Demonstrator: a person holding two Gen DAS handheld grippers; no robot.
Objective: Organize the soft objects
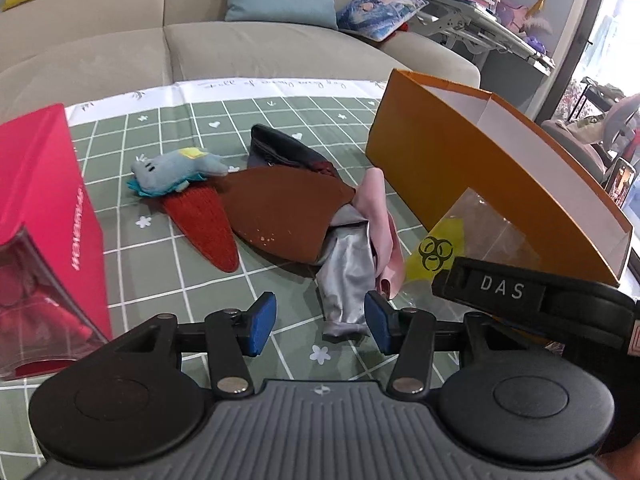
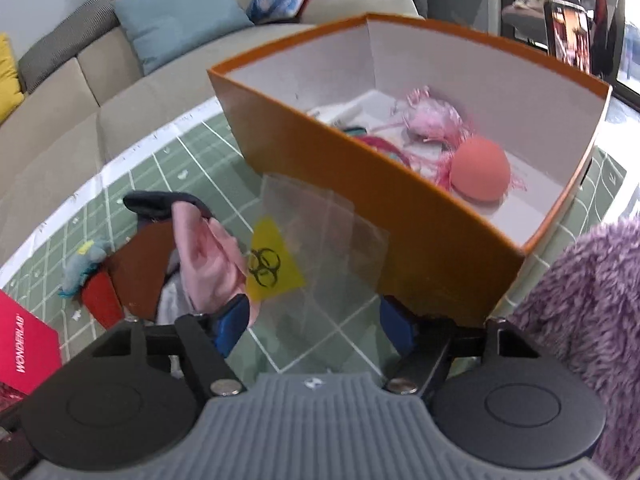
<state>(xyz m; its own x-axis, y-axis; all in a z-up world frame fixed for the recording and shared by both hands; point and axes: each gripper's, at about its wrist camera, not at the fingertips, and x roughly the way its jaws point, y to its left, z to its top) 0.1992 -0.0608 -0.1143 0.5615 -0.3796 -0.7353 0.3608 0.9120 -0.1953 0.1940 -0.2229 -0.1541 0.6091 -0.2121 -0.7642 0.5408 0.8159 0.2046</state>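
**On the green grid cloth: limp fabrics and a slick bag waiting to be boxed**

On the green checked tablecloth point(image 1: 168, 264), between the red box point(image 1: 44, 216) at nine o'clock and the orange box point(image 1: 472, 168) at two o'clock in the left wrist view, lies a loose heap of soft things: a small grey plush toy point(image 1: 176, 168), a red knitted piece point(image 1: 204, 228), a brown leathery piece point(image 1: 280, 216), a dark fabric piece point(image 1: 276, 148), a silver satin cloth point(image 1: 346, 276) and a pink cloth point(image 1: 380, 216).

A clear plastic bag point(image 2: 320, 240) with a yellow hazard mark leans against the orange box's near wall.

The left gripper point(image 1: 320, 322) stands about half open and empty, with the silver cloth's lower end lying between its blue pads but not pinched. The right gripper point(image 2: 316, 326) is also open and empty, its jaws either side of the bag's lower part; I see no pad pressing on it.

All of it looks light. The satin is probably slippery and will drape, so a bunched fold near its middle seems a safer hold than a trailing hem. The bag is thin, slick film: best pinched at an edge or corner, firmly. The plush is squashy and forgiving; take its body. The brown piece looks stiffer and flat, so an edge grip should serve.
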